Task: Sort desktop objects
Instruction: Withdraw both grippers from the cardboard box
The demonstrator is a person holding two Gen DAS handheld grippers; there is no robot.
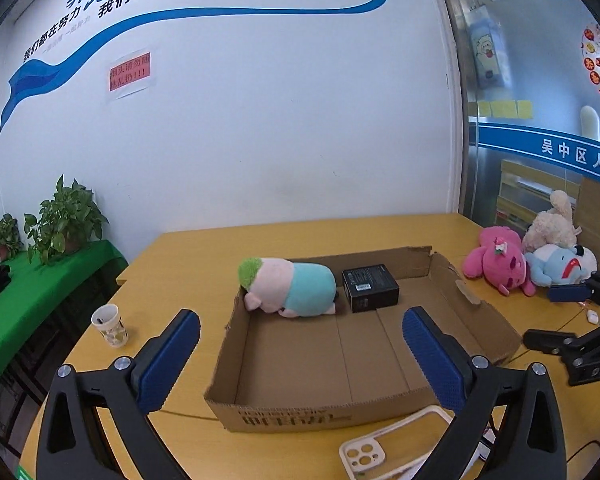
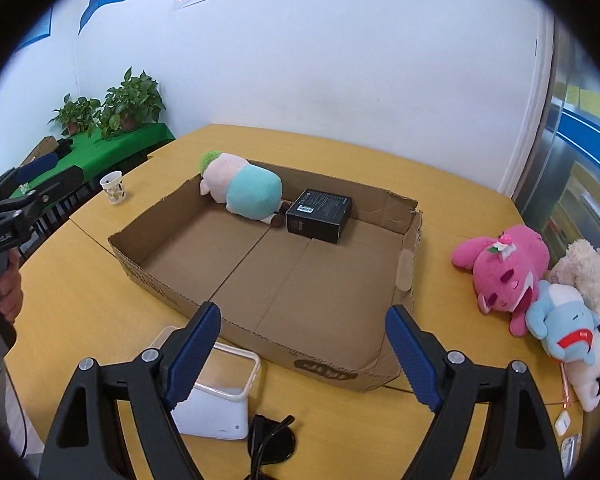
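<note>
A white wall with blue lettering and a red notice is standing behind a yellow wooden table (image 1: pixel 188 252), and two potted plants (image 1: pixel 66 220) are sitting on a green-covered side table (image 1: pixel 40 292) off to the left.

The left gripper (image 1: pixel 300 354) is hanging over the near edge of the table with its blue-padded jaws spread wide and nothing sitting between them. Straight ahead of it, a shallow cardboard tray (image 1: pixel 324 416) is lying open on the table. At the tray's far end, beyond the gripper, a plush pig with green hair (image 1: pixel 290 288) is lying on its side, and a black box (image 1: pixel 370 288) is resting just to the right of it, close beside the toy. Below the right jaw, a cream phone case (image 1: pixel 364 456) is lying on the table against the tray's near wall. A paper cup (image 1: pixel 110 324) is standing to the left of the left jaw.

The right gripper (image 2: pixel 302 354) is also standing wide, with nothing gripped, and is pointing down at the tray's near wall. Under its left jaw a white rectangular container (image 2: pixel 216 404) is sitting on the table, with dark sunglasses (image 2: pixel 272 440) just beside it. To the right of this gripper, well apart from the tray, a pink plush (image 2: pixel 504 272), a blue plush (image 2: pixel 560 324) and a cream plush (image 2: pixel 588 272) are lying heaped together. A person's hand (image 2: pixel 10 284) is holding the other gripper's handle at the far left.
</note>
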